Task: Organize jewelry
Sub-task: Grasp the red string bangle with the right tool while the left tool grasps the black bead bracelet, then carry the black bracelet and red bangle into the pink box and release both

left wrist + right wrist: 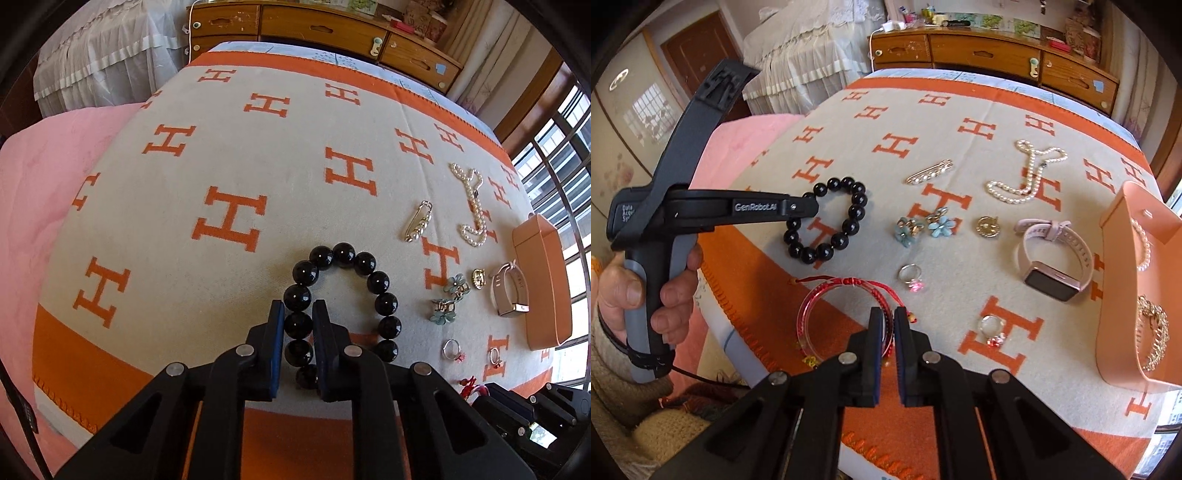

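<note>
Pinching a bead of the black bracelet (pixel 343 295), the left gripper (pixel 298 310) has both pads pressed on the loop's left side; bracelet lies on the blanket (pixel 221 155). Right gripper (pixel 885 321) is clamped on the rim of the red bangle (pixel 846 317), near the blanket's orange border, a knotted red cord across the bangle's top.

Left view only: beads close up, glossy, round, each with a white glint. Right gripper's black body shows at the lower right corner.

Right view only: left tool from the side, grey handle in a hand (pixel 639 291), cream knit sleeve below. Tray (pixel 1123 295) interior visible, holding a pearl strand and a gold chain; the left view gives just its outer wall.

Both views: pearl necklace (pixel 1027 177) looped loosely, pearl pin (pixel 929 171), two blue flower clips (pixel 923 225), small gold charm (pixel 987 226), pink watch (pixel 1054 258) with rubbery strap, two rings (pixel 910 277) with pink stones. Blanket is woolly, cream with orange H shapes. Tray is smooth peach plastic.
</note>
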{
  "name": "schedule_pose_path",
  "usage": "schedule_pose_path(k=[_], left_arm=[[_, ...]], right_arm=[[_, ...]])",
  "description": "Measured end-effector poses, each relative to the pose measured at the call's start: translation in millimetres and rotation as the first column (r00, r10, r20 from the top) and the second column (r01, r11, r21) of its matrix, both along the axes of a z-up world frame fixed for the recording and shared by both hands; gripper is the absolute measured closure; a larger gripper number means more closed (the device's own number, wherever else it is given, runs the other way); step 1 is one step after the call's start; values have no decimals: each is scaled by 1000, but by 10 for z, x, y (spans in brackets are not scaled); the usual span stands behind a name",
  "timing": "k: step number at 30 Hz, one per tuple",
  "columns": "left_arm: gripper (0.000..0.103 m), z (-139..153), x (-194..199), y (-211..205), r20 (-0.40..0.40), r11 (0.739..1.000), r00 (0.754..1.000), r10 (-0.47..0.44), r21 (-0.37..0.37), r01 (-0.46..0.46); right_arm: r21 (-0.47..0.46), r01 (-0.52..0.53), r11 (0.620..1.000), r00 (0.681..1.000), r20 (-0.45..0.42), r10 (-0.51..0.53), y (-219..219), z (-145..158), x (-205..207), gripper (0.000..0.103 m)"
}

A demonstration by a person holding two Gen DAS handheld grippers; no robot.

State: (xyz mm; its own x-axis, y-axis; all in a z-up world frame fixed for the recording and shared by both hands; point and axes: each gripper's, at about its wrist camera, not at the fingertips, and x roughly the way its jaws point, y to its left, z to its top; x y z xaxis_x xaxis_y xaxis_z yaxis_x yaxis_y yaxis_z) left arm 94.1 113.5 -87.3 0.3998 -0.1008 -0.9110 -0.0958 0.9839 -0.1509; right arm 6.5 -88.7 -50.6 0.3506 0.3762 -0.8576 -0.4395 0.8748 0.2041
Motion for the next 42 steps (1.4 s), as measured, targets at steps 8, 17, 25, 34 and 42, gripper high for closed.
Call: schedule_pose_path(k=[8,17,25,34,42], left_arm=[[91,379,-73,-173,85,999,996,-23,-36,26],[91,953,58,-766,179,980,968,-175,-64,189],[90,1445,190,-1664,282,924,894,-347,-59,377],[90,1420,303,-2859,287,829,799,-528,-30,559],[90,855,640,-3374,231,805,780,-582,27,592]], right_arm=[[93,103,990,993,51,-108,-413,183,76,97],[204,321,925,931,113,-348,-1225,467,185,97],[297,541,787,792,135,-595,-2150,646,182,97],[330,644,690,692,133,-710,-2598,614,112,97],[299,669,680,683,113,-722,-2714,490,43,97]])
